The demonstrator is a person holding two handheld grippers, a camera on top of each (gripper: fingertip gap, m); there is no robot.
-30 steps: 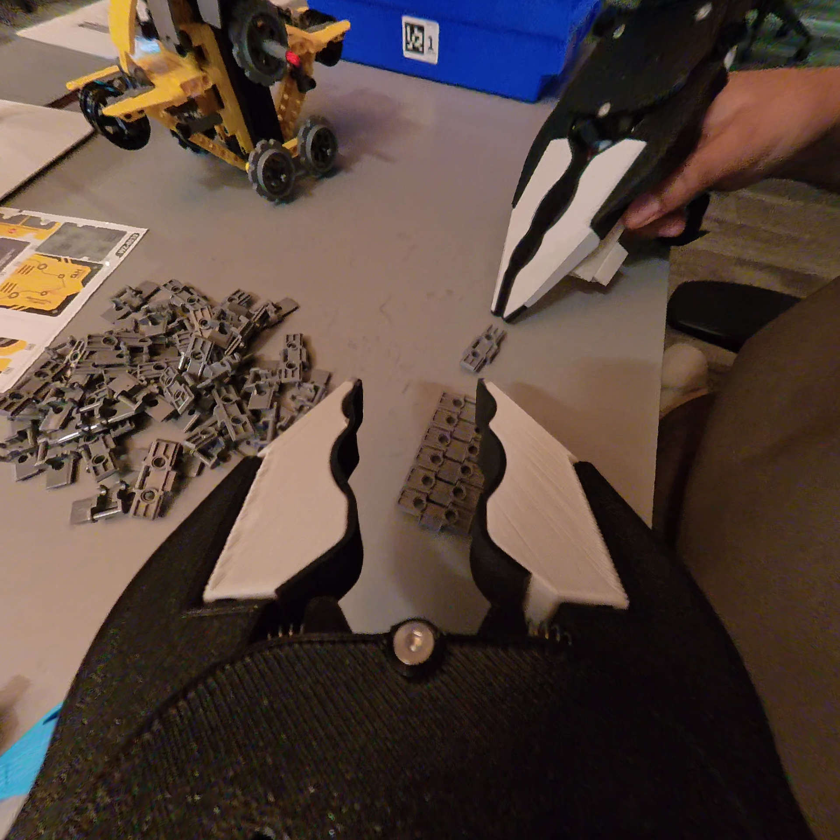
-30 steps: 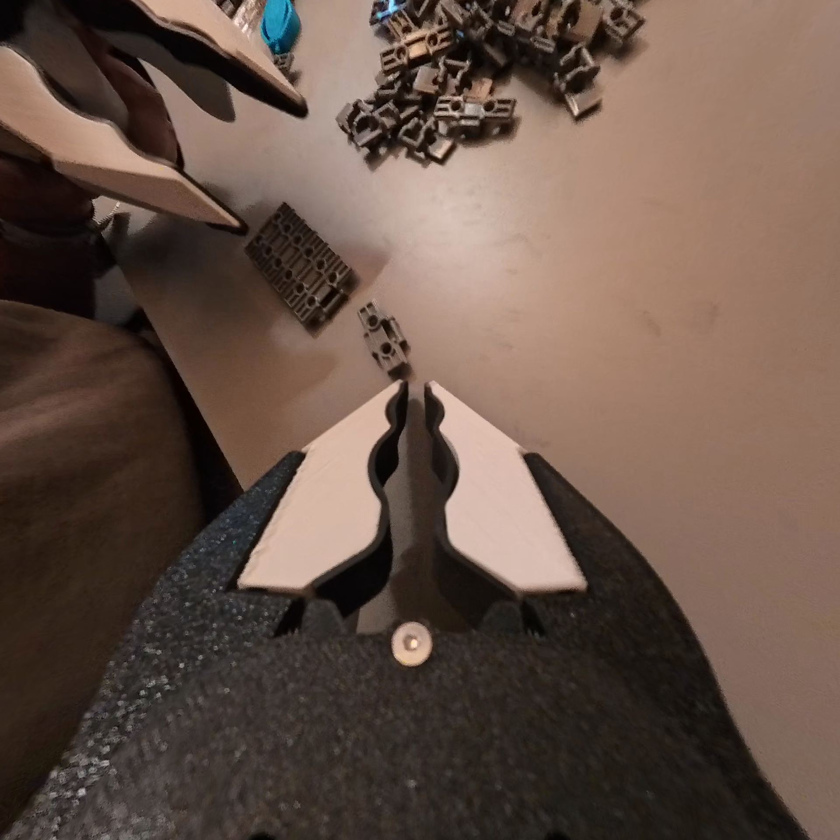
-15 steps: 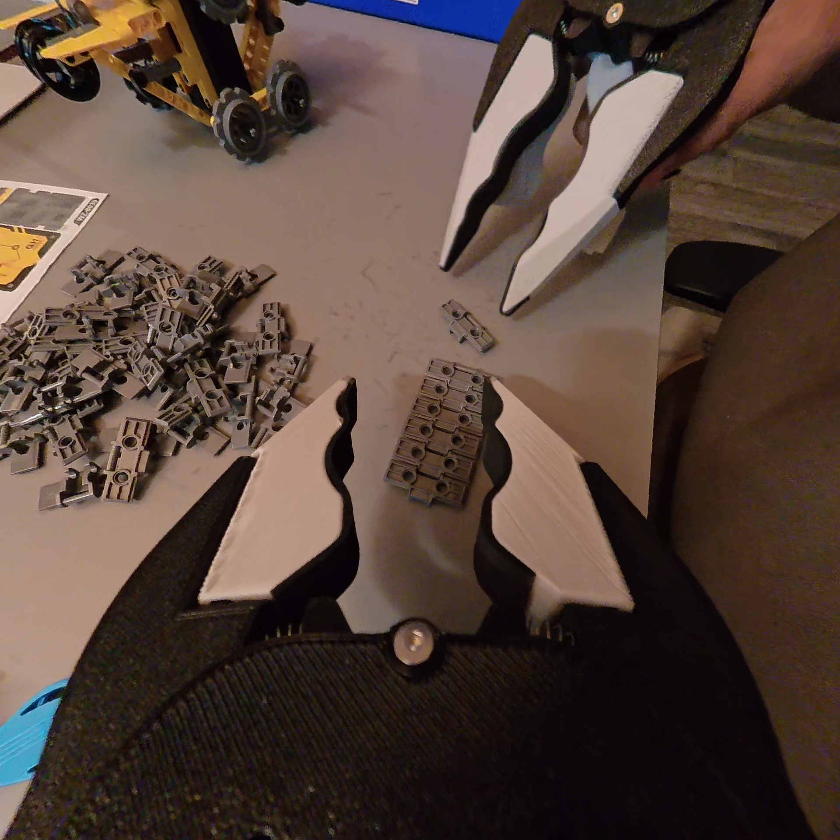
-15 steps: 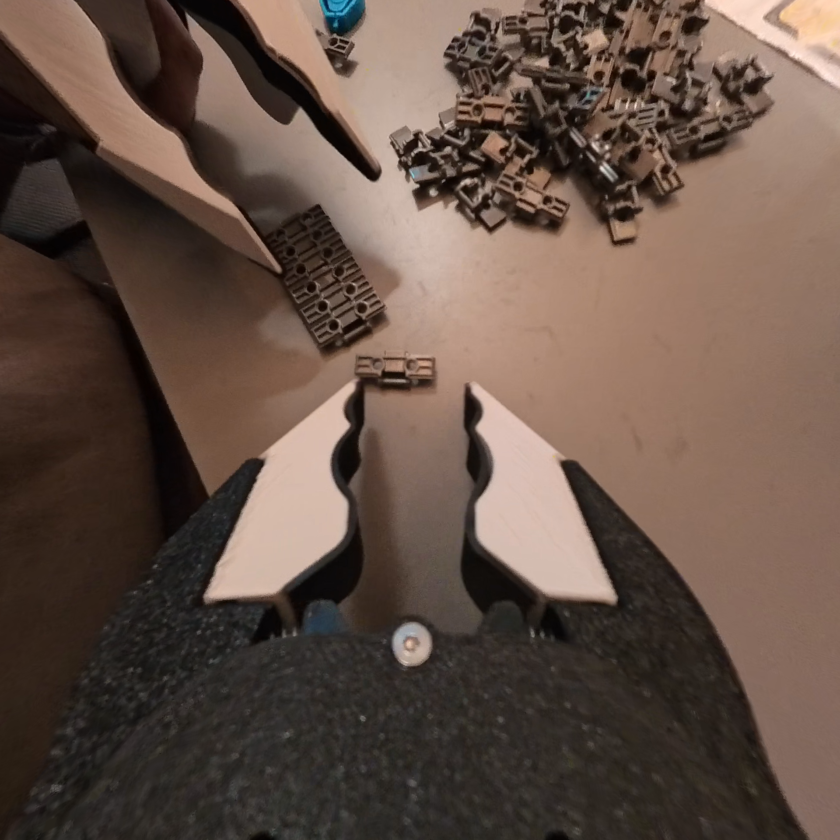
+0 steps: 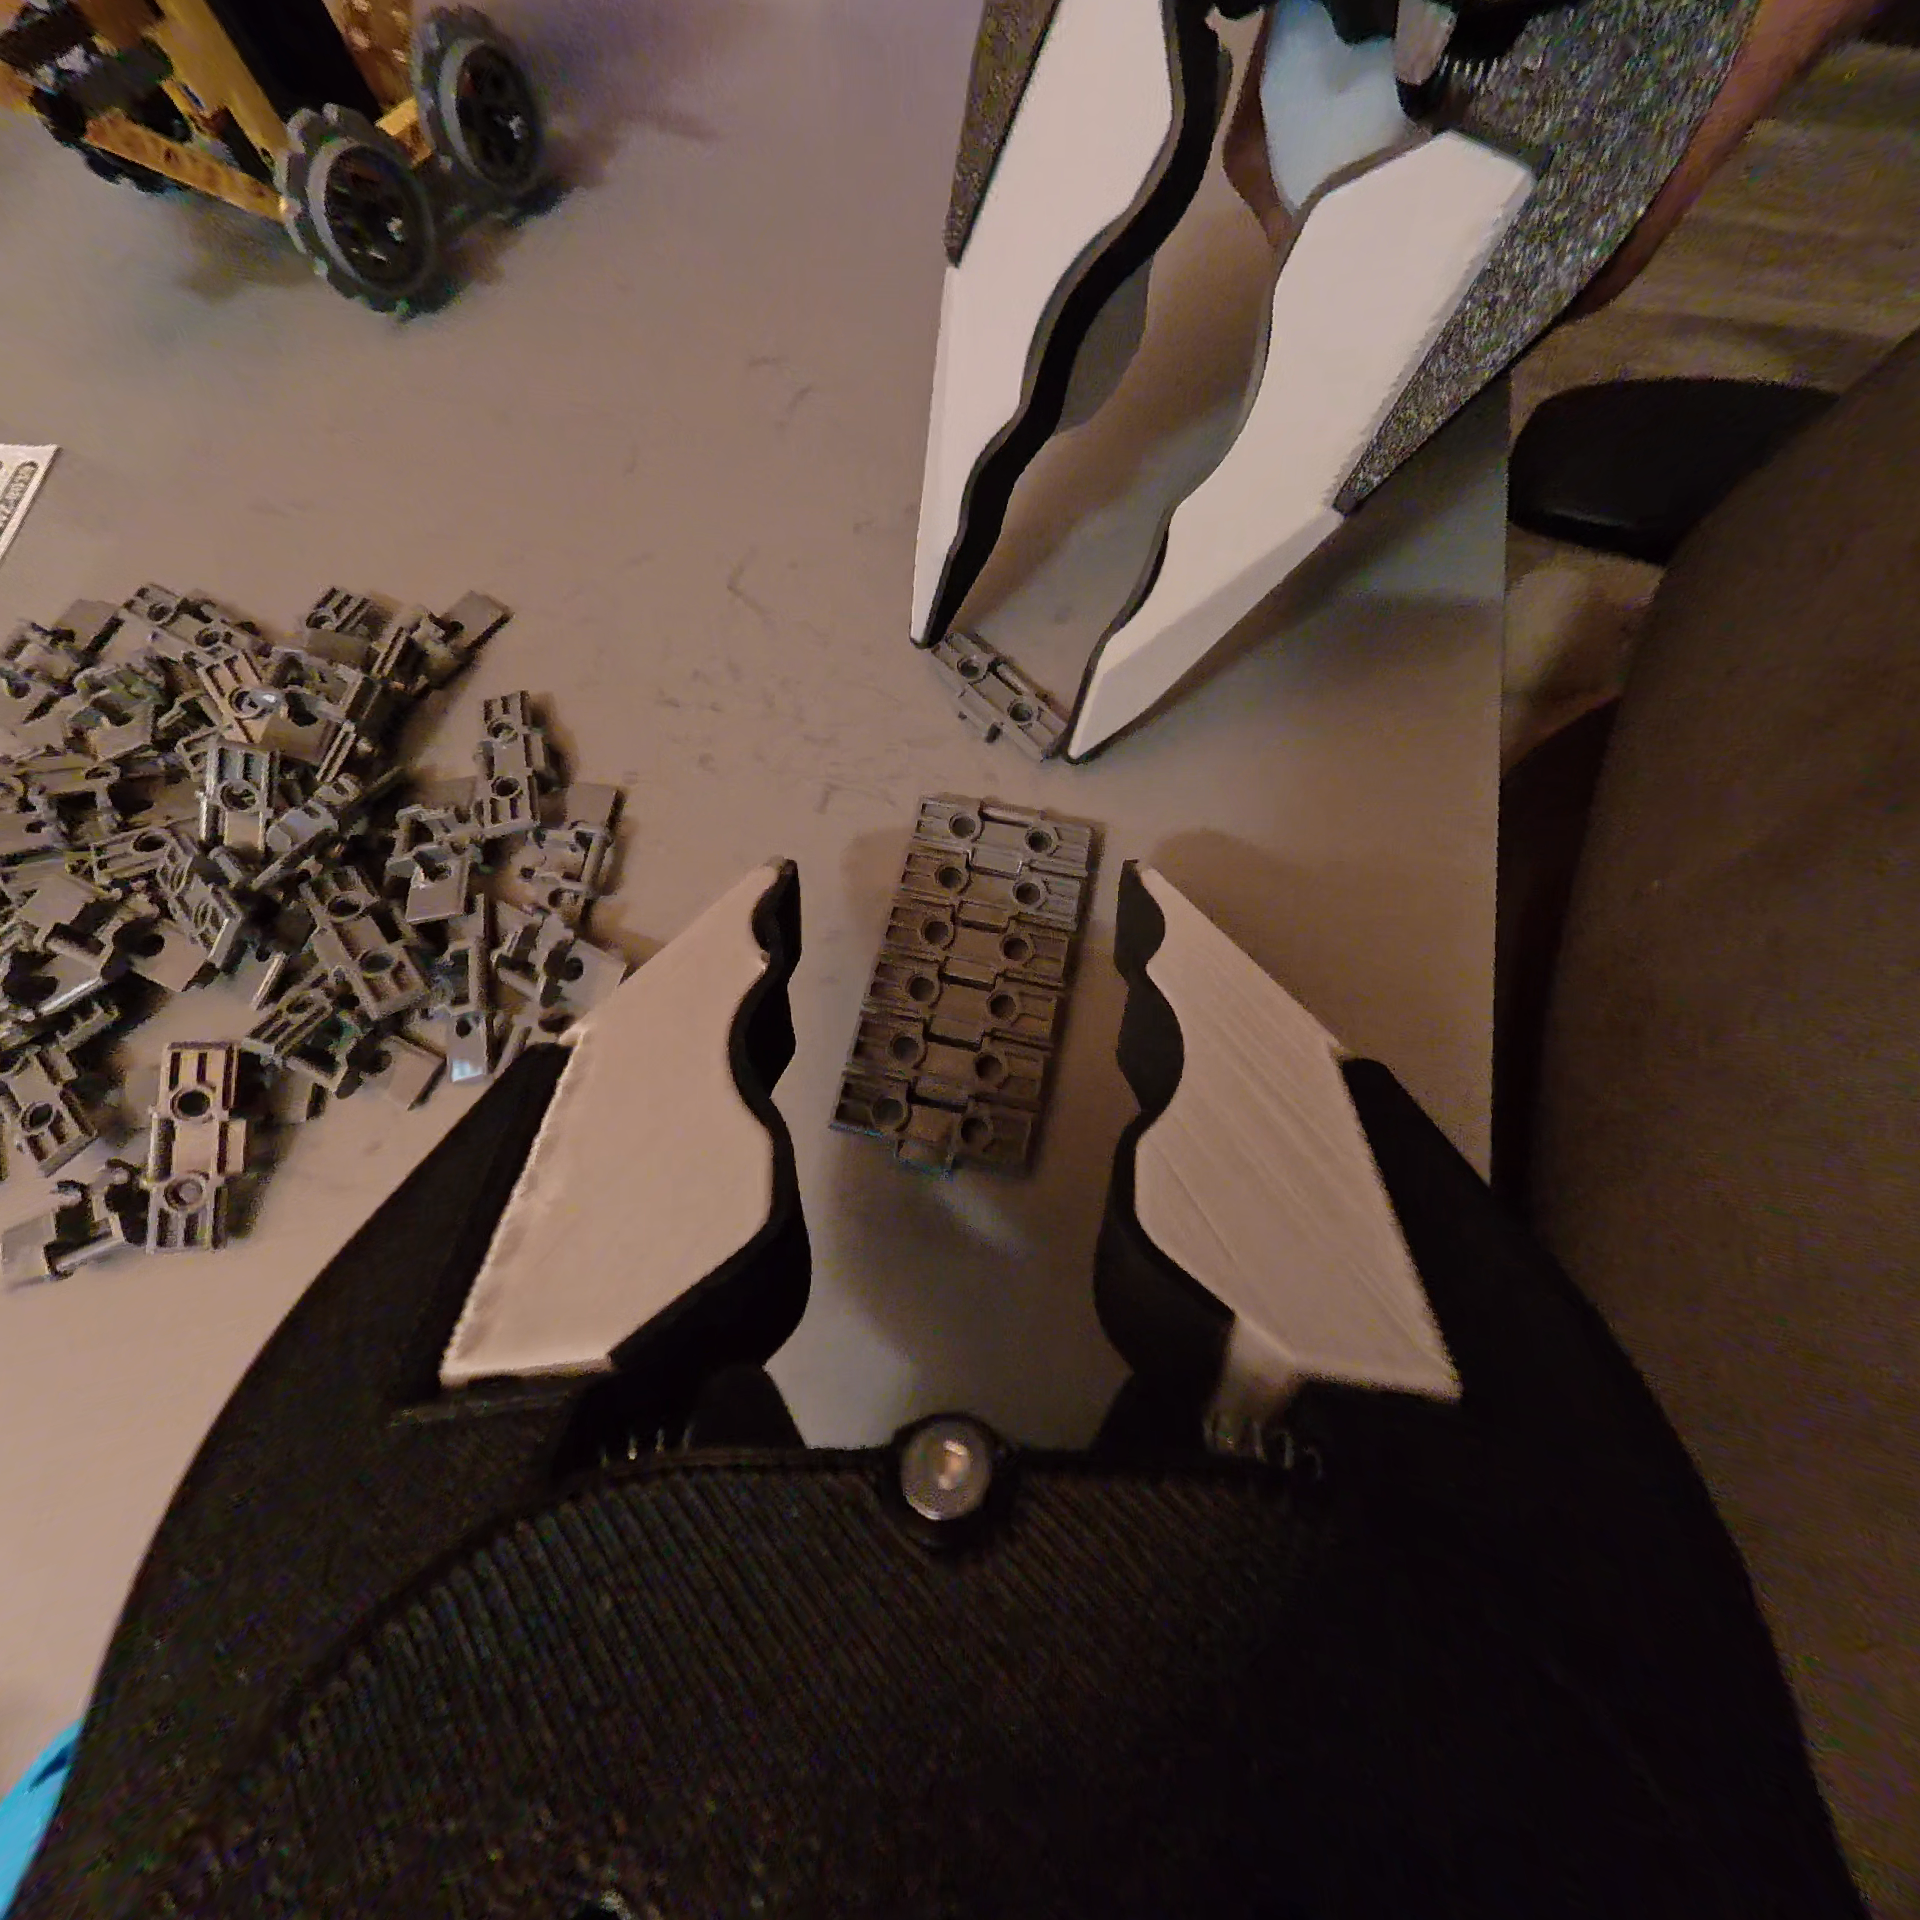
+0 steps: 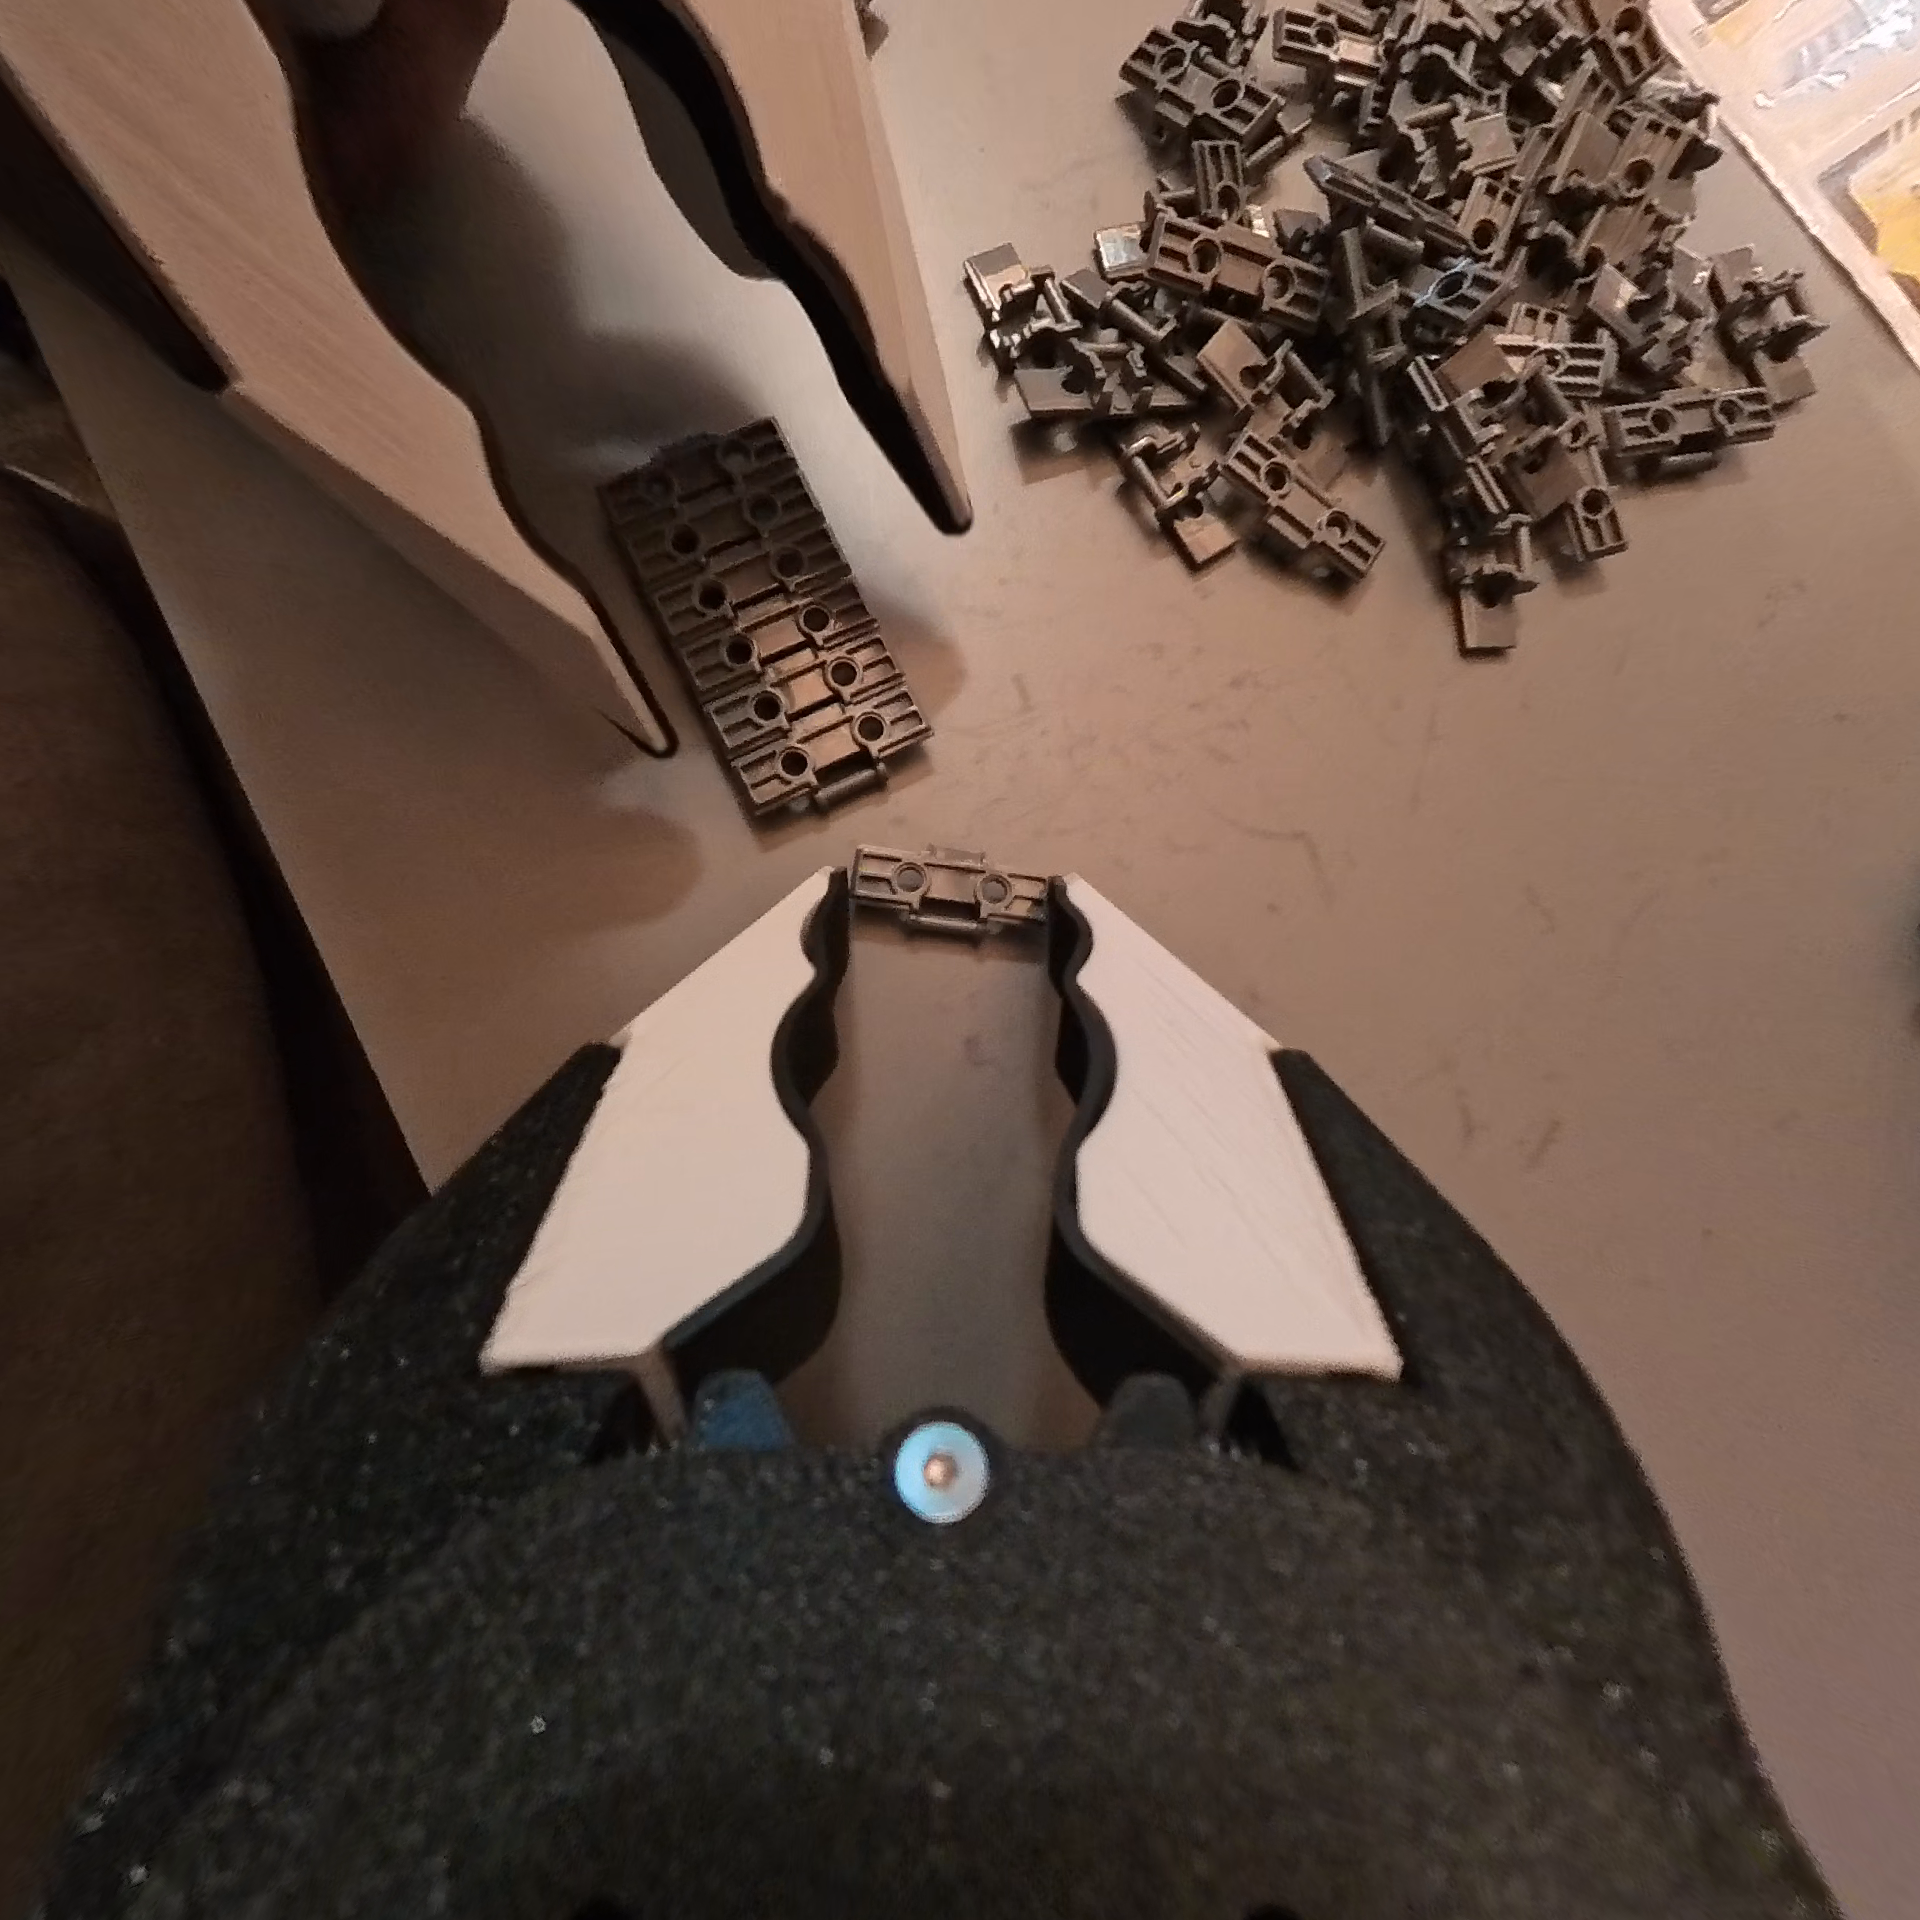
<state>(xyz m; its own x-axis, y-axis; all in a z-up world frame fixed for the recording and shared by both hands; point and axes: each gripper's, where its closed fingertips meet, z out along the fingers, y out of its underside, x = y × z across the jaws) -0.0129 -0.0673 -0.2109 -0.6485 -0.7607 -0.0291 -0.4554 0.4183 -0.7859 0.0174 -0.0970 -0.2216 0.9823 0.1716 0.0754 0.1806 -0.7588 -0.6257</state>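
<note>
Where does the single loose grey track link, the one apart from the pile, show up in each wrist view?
Left wrist view: single grey track link lies upper centre, between the right gripper fingertips.
Right wrist view: it sits at centre, between that gripper's own tips.
Shared landmark: the joined strip of track links lying just beside it.

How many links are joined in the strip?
6, in one row in the strip on the table, between the open left gripper's fingers; none seem hidden. A separate link sits pinched by the right gripper.
</note>
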